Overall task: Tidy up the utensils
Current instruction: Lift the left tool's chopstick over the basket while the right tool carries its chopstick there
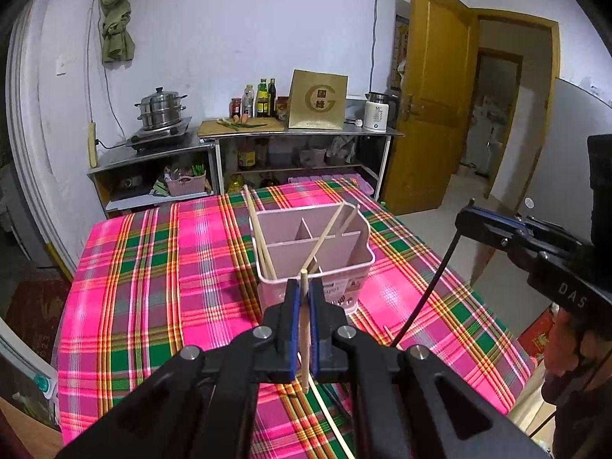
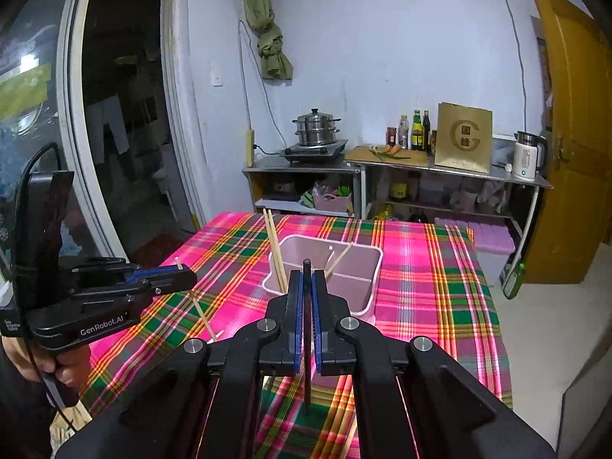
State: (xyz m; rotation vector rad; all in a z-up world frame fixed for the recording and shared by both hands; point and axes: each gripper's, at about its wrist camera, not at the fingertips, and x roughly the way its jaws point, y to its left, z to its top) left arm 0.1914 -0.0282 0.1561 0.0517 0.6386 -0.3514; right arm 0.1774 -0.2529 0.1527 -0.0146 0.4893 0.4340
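Note:
A pink divided utensil caddy stands on the plaid tablecloth, with several wooden chopsticks leaning in its compartments. My left gripper hovers in front of the caddy, shut on a light wooden chopstick held upright between its blue pads. To its right, my right gripper is shut on a black chopstick that slants down toward the table. Both chopsticks are lifted above the cloth.
Another pale chopstick lies on the cloth below the left gripper. Behind the table stands a steel counter with a steamer pot, bottles and a white kettle. A yellow door hangs open at the right.

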